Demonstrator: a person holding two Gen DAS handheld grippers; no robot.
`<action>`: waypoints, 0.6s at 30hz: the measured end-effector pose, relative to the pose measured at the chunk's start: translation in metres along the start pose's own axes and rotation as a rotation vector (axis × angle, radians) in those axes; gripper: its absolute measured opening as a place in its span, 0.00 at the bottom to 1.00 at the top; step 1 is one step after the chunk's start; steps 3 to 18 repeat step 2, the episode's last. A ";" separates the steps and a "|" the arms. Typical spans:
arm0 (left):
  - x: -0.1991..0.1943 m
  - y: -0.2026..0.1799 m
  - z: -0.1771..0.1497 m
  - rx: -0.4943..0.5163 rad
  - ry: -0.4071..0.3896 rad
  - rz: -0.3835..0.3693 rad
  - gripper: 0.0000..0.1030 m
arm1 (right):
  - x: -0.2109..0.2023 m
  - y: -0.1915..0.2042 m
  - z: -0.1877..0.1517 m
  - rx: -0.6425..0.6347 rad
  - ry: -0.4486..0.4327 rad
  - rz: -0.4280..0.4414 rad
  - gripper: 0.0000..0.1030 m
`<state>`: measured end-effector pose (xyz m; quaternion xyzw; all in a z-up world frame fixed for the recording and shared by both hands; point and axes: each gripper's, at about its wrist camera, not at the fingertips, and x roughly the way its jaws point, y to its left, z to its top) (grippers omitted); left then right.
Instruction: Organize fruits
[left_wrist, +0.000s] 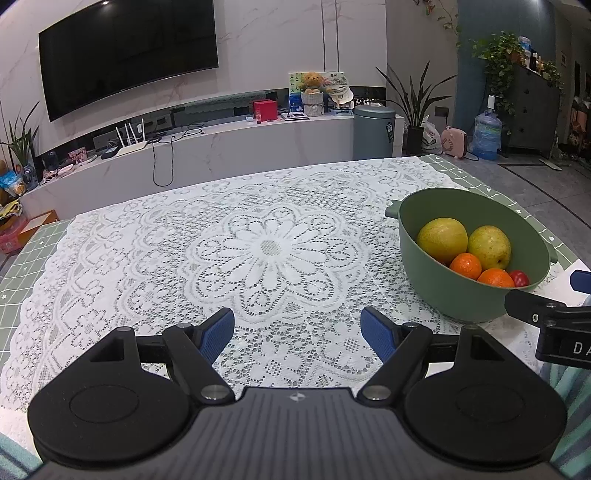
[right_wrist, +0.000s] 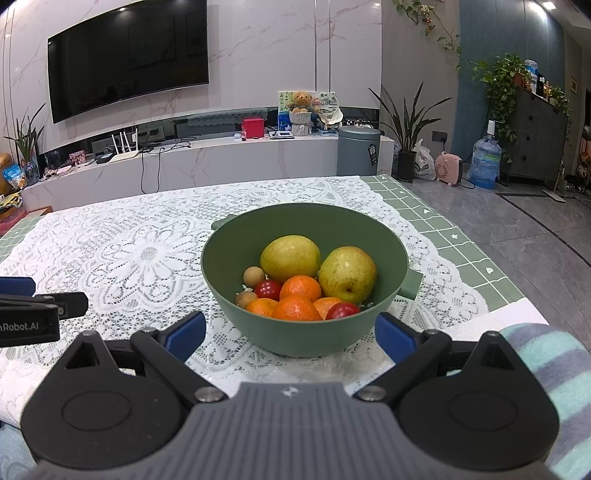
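Both grippers, left (left_wrist: 297, 332) & right (right_wrist: 290, 338), gape wide w/ nothing held; I'd drop straight onto one orange (right_wrist: 300, 287) in the bowl (right_wrist: 221, 280), squeeze gently.

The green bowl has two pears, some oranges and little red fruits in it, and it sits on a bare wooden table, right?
Not quite. The green bowl sits on a white lace tablecloth, as the right wrist view shows. The fruit is right.
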<state>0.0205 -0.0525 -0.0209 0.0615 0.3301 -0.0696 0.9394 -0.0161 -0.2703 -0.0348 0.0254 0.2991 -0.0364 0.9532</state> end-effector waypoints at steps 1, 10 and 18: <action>0.000 0.000 0.000 -0.001 0.001 0.000 0.89 | 0.000 0.000 0.000 -0.001 0.001 0.000 0.92; 0.000 0.001 0.000 -0.004 0.002 0.002 0.89 | 0.000 0.000 -0.001 -0.002 0.002 0.000 0.92; 0.000 0.001 0.000 -0.004 0.002 0.002 0.89 | 0.000 0.000 -0.001 -0.002 0.002 0.000 0.92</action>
